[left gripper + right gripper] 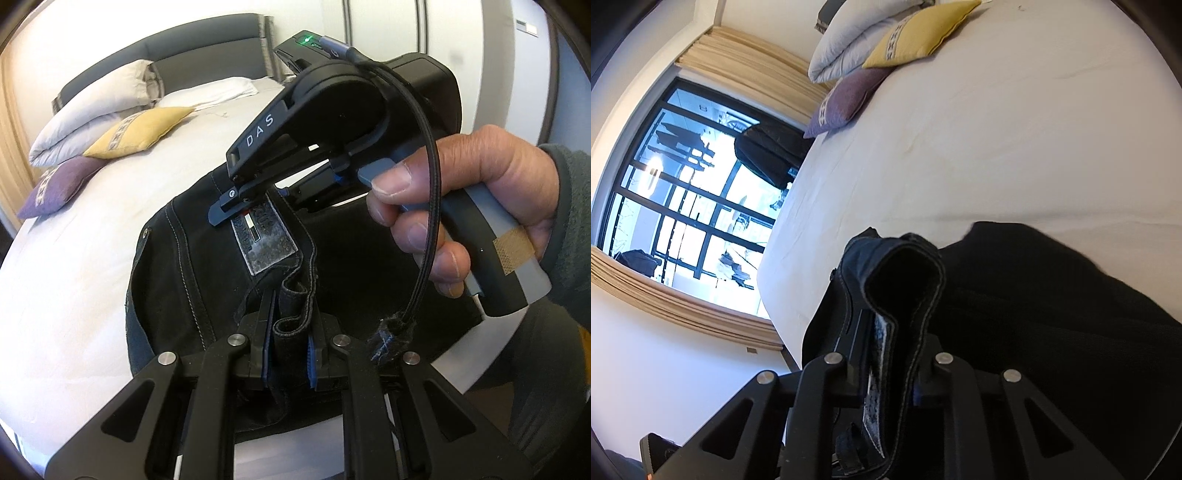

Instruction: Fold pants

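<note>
Black jeans [192,266] with pale stitching and a grey waist label hang bunched over the white bed [74,266]. My left gripper [290,325] is shut on a fold of the waistband. My right gripper [236,214], held in a bare hand, is shut on the waistband just above the label. In the right wrist view the right gripper [890,332] pinches a thick loop of the jeans' [1052,314] waistband, and the rest of the dark cloth spreads to the right over the bed [997,147].
Grey, yellow [140,131] and purple [59,184] pillows lie at the bed's head by a grey headboard. A large window [683,192] with beige curtains is left of the bed. A white wardrobe stands behind the right hand.
</note>
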The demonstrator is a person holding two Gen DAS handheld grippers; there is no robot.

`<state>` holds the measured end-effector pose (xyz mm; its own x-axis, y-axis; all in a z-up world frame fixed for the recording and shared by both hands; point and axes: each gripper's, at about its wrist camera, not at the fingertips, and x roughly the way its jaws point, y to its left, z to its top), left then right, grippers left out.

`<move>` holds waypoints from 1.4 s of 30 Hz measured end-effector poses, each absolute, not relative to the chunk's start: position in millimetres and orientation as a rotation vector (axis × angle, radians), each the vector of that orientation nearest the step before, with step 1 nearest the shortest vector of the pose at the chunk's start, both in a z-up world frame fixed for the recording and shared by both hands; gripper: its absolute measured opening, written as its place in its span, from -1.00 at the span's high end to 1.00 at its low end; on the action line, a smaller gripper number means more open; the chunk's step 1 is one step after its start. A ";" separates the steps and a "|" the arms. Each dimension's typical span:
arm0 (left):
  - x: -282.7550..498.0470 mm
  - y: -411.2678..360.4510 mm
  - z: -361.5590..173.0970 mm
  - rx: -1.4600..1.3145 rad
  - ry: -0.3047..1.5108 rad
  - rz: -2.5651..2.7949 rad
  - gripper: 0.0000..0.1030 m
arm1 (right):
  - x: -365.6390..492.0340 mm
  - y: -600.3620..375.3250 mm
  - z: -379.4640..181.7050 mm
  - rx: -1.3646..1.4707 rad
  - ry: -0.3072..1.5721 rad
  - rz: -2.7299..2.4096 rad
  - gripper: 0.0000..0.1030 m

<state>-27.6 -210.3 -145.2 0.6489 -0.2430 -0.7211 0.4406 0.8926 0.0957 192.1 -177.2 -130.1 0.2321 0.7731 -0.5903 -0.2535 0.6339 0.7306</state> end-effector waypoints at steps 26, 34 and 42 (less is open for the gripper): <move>19.8 -230.6 -187.4 0.348 0.897 -0.622 0.76 | 159.0 -323.8 -178.7 0.648 1.107 0.567 0.68; 34.0 -198.3 -196.1 0.231 0.959 -0.726 -0.43 | 152.7 -342.2 -197.3 0.751 1.105 0.522 0.37; 45.5 -76.3 -149.3 0.052 0.886 -0.700 -0.45 | 121.5 -393.0 -158.1 0.862 0.934 0.397 -0.42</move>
